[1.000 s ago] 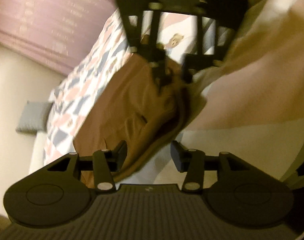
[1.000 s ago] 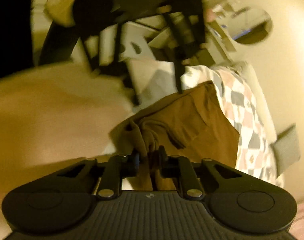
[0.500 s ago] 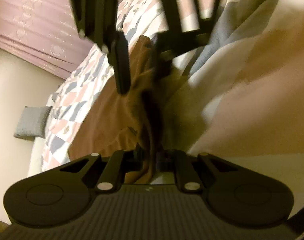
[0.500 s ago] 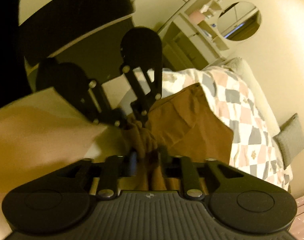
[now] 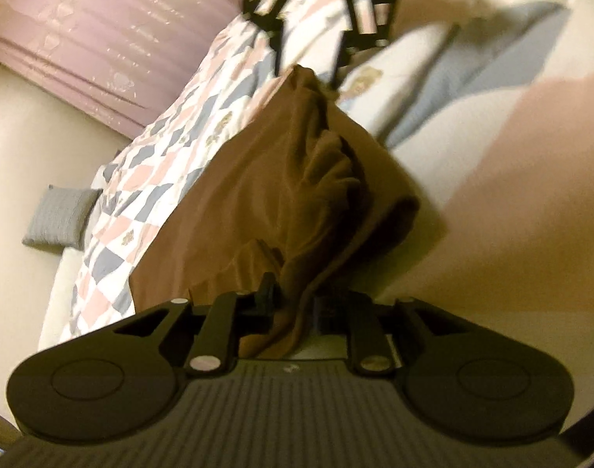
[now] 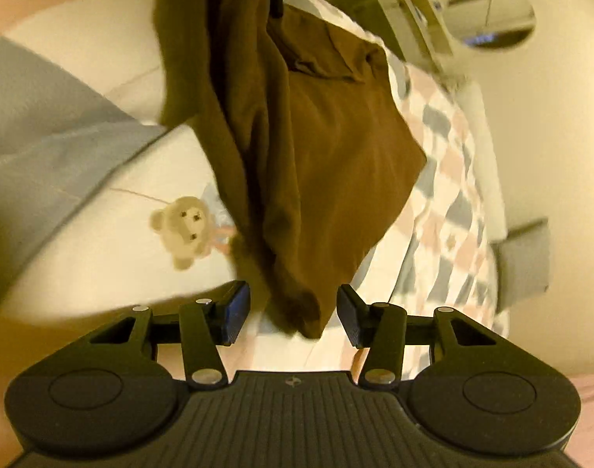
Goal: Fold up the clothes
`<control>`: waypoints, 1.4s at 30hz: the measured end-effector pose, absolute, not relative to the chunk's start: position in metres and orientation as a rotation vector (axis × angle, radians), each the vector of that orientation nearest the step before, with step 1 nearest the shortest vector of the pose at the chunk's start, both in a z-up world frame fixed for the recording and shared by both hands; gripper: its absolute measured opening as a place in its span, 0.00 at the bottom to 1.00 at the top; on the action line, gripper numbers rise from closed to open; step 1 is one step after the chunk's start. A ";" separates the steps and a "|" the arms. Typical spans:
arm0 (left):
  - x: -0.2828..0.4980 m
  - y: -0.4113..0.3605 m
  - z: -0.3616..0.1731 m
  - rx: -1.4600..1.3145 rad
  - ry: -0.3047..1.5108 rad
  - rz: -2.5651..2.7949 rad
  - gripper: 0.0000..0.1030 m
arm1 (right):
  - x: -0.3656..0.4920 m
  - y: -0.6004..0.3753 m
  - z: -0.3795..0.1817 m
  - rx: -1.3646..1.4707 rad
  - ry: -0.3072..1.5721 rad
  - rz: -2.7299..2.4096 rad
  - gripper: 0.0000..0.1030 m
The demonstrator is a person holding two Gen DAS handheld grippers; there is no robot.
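While the left gripper is clamped on a bunched edge of the brown garment, the right gripper stands wide apart, its blue-padded fingers flanking a hanging corner of the same cloth without touching it. Most of the brown garment lies spread on the bed, over the patchwork bedcover of pink, grey and white patches. From the left gripper the fabric runs forward in a thick twisted fold toward the far end of the garment, where the other gripper's black frame shows, blurred, just beyond it. In the right wrist view the garment hangs down in long vertical folds from the top of the frame, its lower corner dangling between the open fingers. Beside that hanging fold, on the bedcover, a small teddy-bear print shows. A grey cushion sits against the wall, well apart from the garment.
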State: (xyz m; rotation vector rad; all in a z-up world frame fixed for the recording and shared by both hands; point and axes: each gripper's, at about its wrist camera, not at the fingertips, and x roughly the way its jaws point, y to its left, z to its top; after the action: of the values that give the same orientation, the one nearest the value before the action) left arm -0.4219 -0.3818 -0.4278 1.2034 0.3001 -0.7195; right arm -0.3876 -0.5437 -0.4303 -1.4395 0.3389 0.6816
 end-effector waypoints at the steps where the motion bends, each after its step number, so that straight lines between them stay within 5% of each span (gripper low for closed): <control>1: -0.423 -0.382 -0.430 1.211 0.291 -0.718 0.22 | -0.385 -0.542 -0.434 -1.446 0.335 0.688 0.47; 4: -0.418 -0.385 -0.435 1.208 0.294 -0.708 0.22 | -0.385 -0.544 -0.448 -1.497 0.304 0.713 0.46; 8: -0.409 -0.391 -0.441 1.205 0.314 -0.723 0.12 | -0.380 -0.541 -0.447 -1.516 0.365 0.775 0.20; 11: -0.399 -0.382 -0.421 1.087 0.378 -0.749 0.11 | -0.363 -0.537 -0.412 -1.452 0.496 0.857 0.07; 15: -0.369 -0.360 -0.371 0.822 0.500 -0.764 0.11 | -0.302 -0.523 -0.336 -1.354 0.699 1.030 0.06; 19: -0.303 -0.315 -0.330 0.434 0.675 -0.705 0.11 | -0.214 -0.498 -0.274 -1.262 0.795 1.136 0.06; 23: -0.232 -0.259 -0.325 0.061 0.831 -0.573 0.10 | -0.111 -0.449 -0.269 -1.121 0.878 1.198 0.10; 24: -0.215 -0.244 -0.334 -0.026 0.881 -0.535 0.10 | -0.084 -0.436 -0.274 -1.068 0.905 1.203 0.13; 26: -0.181 -0.215 -0.354 -0.201 0.976 -0.457 0.10 | -0.027 -0.413 -0.299 -0.924 1.024 1.144 0.38; 30: -0.152 -0.174 -0.395 -0.469 1.086 -0.432 0.10 | 0.057 -0.424 -0.328 -0.439 1.207 1.026 0.46; 35: -0.144 -0.155 -0.391 -0.549 1.061 -0.516 0.11 | 0.069 -0.506 -0.346 0.073 1.341 0.921 0.51; 40: -0.129 -0.149 -0.392 -0.608 1.014 -0.537 0.22 | 0.043 -0.541 -0.367 0.335 1.406 0.887 0.52; 42: -0.123 -0.150 -0.394 -0.613 1.005 -0.529 0.09 | 0.035 -0.530 -0.374 0.320 1.411 0.885 0.48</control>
State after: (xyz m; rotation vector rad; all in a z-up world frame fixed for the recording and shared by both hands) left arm -0.1229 -0.1500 -0.3944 -0.6130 1.0046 -0.5293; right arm 0.0347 -0.5298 -0.3735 0.3203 1.4114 0.8847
